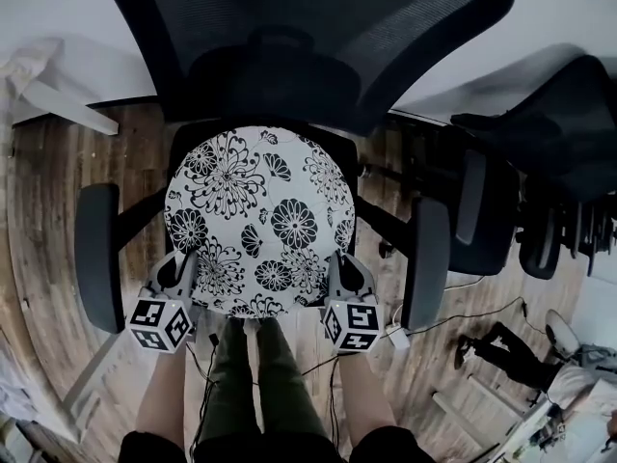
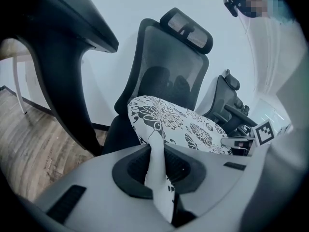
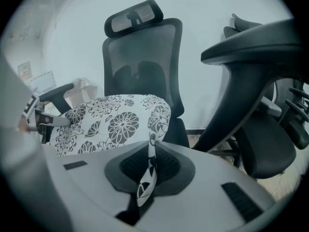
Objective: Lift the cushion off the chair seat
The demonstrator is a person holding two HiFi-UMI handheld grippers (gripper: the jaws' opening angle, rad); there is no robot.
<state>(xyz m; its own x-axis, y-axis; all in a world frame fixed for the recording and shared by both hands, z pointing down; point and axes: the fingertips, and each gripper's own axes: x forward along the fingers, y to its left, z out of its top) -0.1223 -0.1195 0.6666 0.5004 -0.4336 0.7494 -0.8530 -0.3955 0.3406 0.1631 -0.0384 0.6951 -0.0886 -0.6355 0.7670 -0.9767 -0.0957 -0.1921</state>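
Observation:
A round white cushion (image 1: 258,222) with black flower print lies over the seat of a black mesh office chair (image 1: 289,46). My left gripper (image 1: 185,276) is shut on the cushion's near left edge, and a fold of the fabric (image 2: 158,170) is pinched between its jaws. My right gripper (image 1: 337,276) is shut on the near right edge, with a thin fold (image 3: 147,175) clamped between its jaws. In the gripper views the cushion (image 2: 181,122) (image 3: 113,120) sags between the two grips in front of the chair back.
The chair's armrests (image 1: 96,258) (image 1: 427,263) flank the cushion on both sides. A second black chair (image 1: 540,152) stands at the right. My legs (image 1: 255,384) are below the seat's front edge. Cables and white furniture legs (image 1: 58,99) lie on the wooden floor.

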